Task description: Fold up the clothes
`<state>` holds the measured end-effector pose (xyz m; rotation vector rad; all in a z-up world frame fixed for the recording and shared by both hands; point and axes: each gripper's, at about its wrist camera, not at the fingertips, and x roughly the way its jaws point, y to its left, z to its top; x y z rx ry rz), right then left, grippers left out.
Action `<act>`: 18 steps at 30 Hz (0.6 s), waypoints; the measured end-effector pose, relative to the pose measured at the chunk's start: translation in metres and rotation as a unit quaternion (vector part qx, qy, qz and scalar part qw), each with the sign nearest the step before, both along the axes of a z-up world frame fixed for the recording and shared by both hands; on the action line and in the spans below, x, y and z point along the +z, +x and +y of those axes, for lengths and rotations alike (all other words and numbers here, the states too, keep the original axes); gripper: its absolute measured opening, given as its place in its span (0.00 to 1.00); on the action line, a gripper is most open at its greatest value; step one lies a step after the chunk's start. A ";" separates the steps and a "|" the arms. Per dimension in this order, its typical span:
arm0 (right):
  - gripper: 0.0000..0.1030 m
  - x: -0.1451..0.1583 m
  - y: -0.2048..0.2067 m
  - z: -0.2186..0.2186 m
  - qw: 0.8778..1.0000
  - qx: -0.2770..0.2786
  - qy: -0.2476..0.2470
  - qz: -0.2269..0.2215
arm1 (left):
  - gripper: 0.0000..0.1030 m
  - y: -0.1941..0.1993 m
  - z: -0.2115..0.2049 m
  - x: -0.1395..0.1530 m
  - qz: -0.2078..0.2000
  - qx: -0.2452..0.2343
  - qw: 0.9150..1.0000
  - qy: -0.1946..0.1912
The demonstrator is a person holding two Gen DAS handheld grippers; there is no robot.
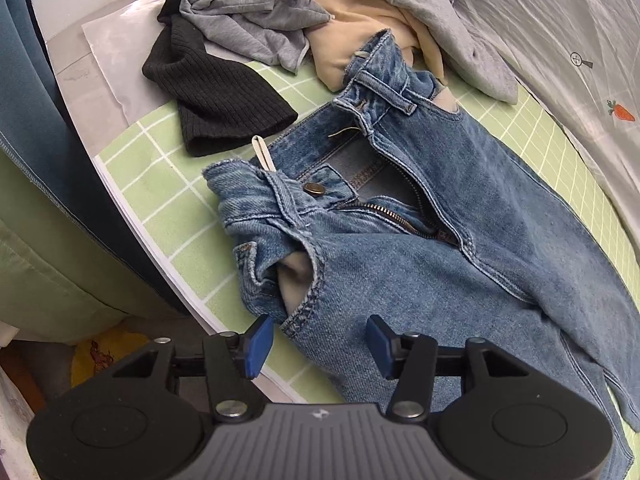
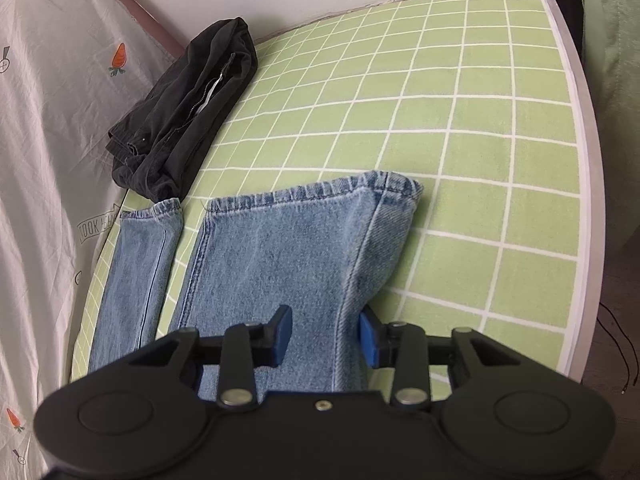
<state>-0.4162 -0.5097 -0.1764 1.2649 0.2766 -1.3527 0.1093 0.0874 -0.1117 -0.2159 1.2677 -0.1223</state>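
Observation:
Blue jeans [image 1: 420,240] lie on the green checked mat [image 1: 160,184], waistband unbuttoned and zipper open. My left gripper [image 1: 320,344] is open just above the hip and pocket edge of the jeans, holding nothing. In the right wrist view the two jean legs [image 2: 288,248] stretch away, hems toward the far end. My right gripper [image 2: 326,336] is open, its jaws either side of the outer seam of the wider leg, not closed on it.
A pile of clothes sits beyond the waistband: a black ribbed knit [image 1: 208,92], grey garments [image 1: 256,16] and a beige one [image 1: 348,36]. Folded black trousers [image 2: 180,112] lie by the wall. A white carrot-print sheet [image 2: 48,140] borders the mat [image 2: 480,160]. The mat edge [image 2: 580,200] drops off at right.

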 end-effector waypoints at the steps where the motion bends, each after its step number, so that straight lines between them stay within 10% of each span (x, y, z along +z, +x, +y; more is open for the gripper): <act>1: 0.36 0.000 0.000 0.000 1.000 0.001 -0.001 0.002 | 0.55 0.001 -0.002 -0.001 0.002 -0.001 1.000 0.002; 18: 0.32 -0.003 -0.007 0.006 0.999 -0.047 0.010 -0.024 | 0.62 0.007 0.008 -0.013 0.013 0.048 0.999 -0.008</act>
